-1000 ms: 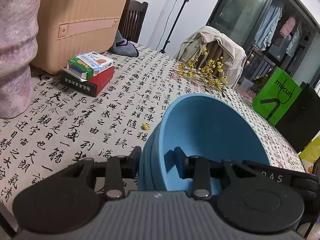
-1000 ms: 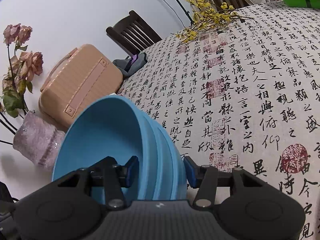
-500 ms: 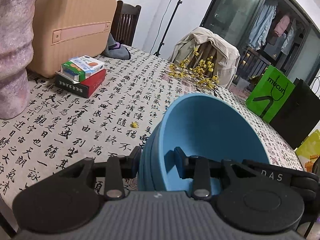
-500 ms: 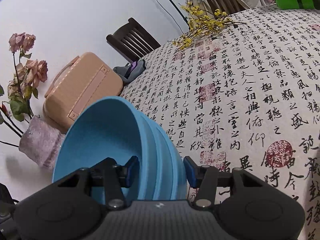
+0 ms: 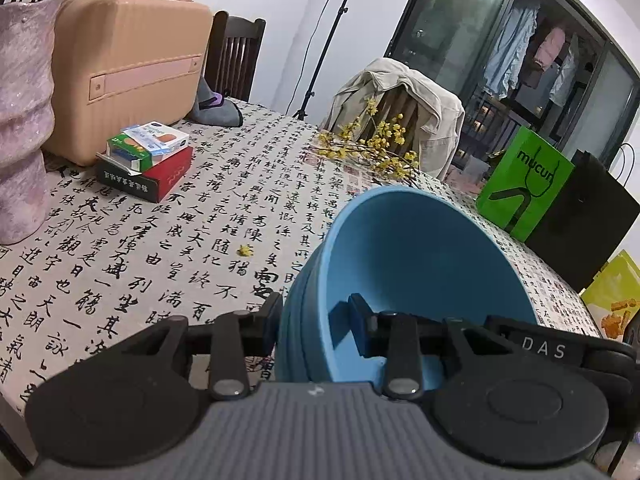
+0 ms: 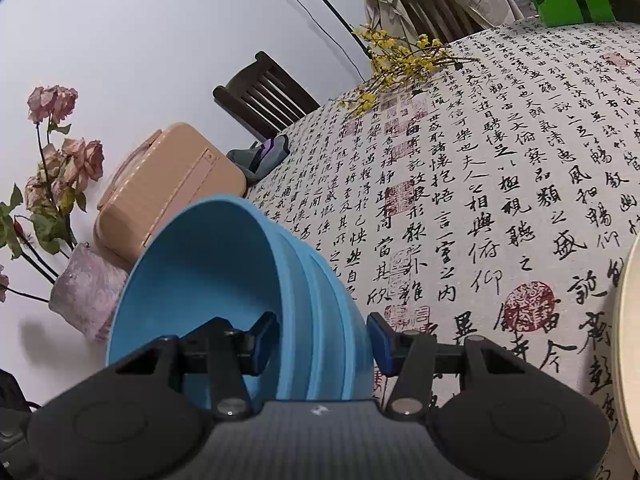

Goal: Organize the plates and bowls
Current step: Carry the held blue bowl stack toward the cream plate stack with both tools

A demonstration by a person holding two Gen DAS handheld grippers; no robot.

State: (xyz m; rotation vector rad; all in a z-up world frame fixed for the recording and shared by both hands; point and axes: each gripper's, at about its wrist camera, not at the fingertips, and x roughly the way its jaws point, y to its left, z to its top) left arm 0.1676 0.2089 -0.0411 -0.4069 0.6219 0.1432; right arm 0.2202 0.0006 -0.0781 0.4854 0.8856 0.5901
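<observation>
Carried across the tablecloth since a second earlier: stacked blue plastic bowls, with the vase and beige case sliding leftward and farther off in the left view. Clamped on the near rim of that stack from both sides, left gripper and right gripper alike, one finger inside the top bowl, one outside. Held tilted, clear of the cloth, near the table's front edge. Already nested; not yet set down. Cream plate rim at the right edge, apparently left to sort. Legible: "mucun" on the green bag, "DAS" on the far gripper; calligraphy across the cloth.
</observation>
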